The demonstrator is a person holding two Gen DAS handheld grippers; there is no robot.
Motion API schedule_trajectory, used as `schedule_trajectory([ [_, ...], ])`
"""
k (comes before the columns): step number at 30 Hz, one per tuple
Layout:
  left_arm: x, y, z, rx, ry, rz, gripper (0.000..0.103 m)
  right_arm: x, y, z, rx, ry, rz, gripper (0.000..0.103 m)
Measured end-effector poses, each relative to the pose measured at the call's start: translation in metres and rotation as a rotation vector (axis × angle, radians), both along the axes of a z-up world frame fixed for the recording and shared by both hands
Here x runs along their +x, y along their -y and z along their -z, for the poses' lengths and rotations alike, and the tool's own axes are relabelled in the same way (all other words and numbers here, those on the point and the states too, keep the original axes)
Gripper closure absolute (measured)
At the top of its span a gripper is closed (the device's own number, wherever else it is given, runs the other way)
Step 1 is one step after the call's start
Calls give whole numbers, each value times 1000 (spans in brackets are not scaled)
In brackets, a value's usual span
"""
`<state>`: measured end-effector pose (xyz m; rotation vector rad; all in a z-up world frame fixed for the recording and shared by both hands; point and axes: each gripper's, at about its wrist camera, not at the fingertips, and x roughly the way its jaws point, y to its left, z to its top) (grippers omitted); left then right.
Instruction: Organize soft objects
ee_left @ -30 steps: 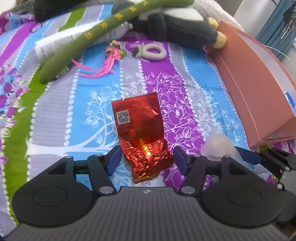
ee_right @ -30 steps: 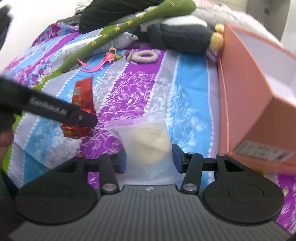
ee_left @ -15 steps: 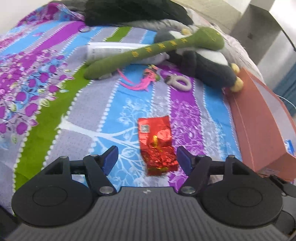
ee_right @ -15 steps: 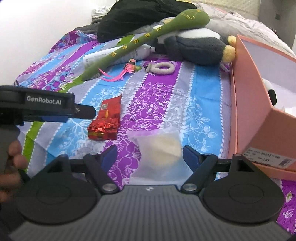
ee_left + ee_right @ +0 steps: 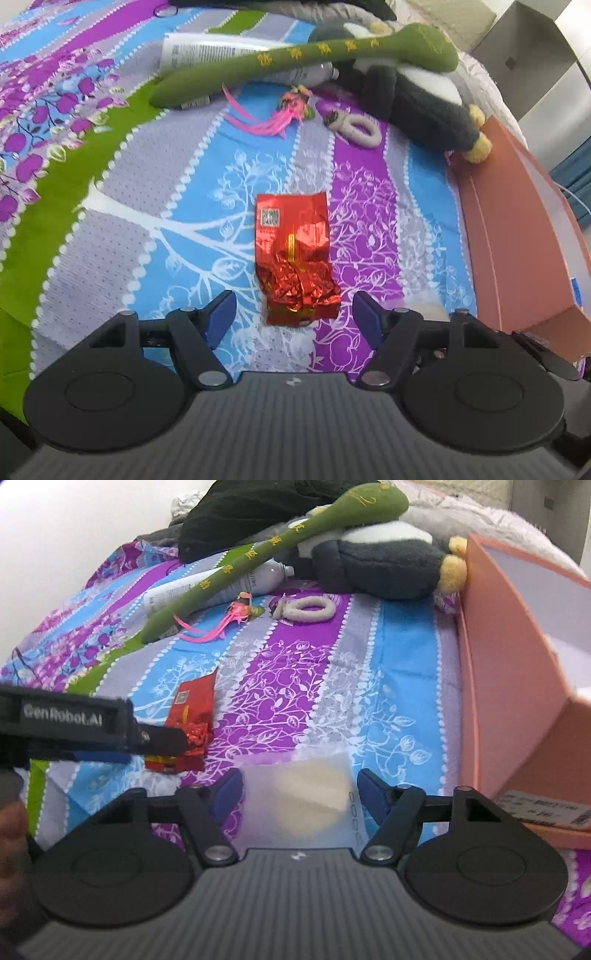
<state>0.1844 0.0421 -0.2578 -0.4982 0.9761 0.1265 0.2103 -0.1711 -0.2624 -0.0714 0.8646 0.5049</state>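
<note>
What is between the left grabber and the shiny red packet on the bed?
Nothing visible. The red foil packet lies flat on the patterned bedspread, straight ahead of the left gripper, whose open fingers already flank its crumpled near end. The toys lie farther back.

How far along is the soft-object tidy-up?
Barely begun. Nothing is held: the left gripper hangs open over the crinkled red foil packet, while the right gripper's jaws are closing around the clear pouch of white filling. The green plush snake, grey plush toy and white fluffy ring lie outside the pink cardboard box.
</note>
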Motion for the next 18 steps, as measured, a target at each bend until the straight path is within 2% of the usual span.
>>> schedule_trajectory([
  [2,0,1,2,-6,8,5,29,1,0,3,12,-6,1,36],
  [7,5,3,3,18,15,12,29,-6,-5,1,-35,26,-30,52],
  [18,19,21,8,144,13,47,31,-12,4,0,-59,38,-23,55],
])
